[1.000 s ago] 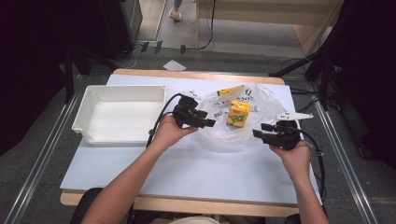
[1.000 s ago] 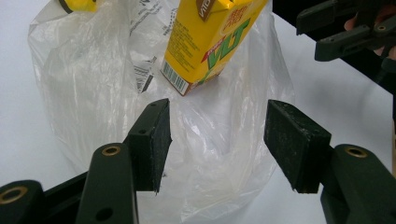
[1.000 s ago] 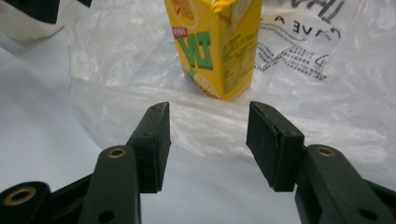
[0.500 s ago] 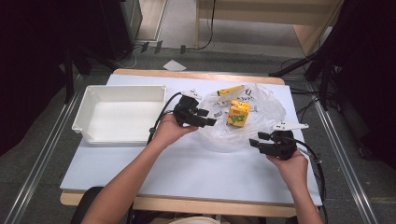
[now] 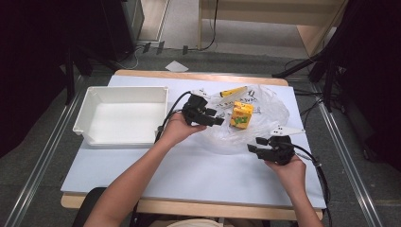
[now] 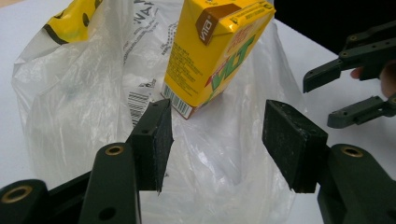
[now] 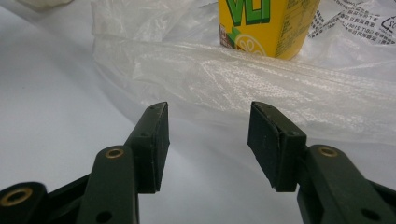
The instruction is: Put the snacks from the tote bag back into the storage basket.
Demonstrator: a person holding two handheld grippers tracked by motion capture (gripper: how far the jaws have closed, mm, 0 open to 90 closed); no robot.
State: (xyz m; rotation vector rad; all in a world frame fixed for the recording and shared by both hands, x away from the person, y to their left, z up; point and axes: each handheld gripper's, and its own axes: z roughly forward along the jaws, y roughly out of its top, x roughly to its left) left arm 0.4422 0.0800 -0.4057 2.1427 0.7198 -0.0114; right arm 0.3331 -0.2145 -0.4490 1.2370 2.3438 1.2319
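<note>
The yellow cardboard juice carton (image 5: 241, 115) stood upright at upper centre of the high view, on a crumpled clear plastic bag (image 5: 265, 124). The left gripper (image 6: 217, 135) faced the carton, jaws wide apart and empty. The right gripper (image 5: 259, 147), at lower right near the bag's edge, was likewise open and empty. Judged step: approach to the bag. The next move called for pinching the film without toppling the carton.

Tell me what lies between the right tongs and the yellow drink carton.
In the right gripper view, only crumpled clear plastic bag lies between the open right tongs and the yellow drink carton.
</note>
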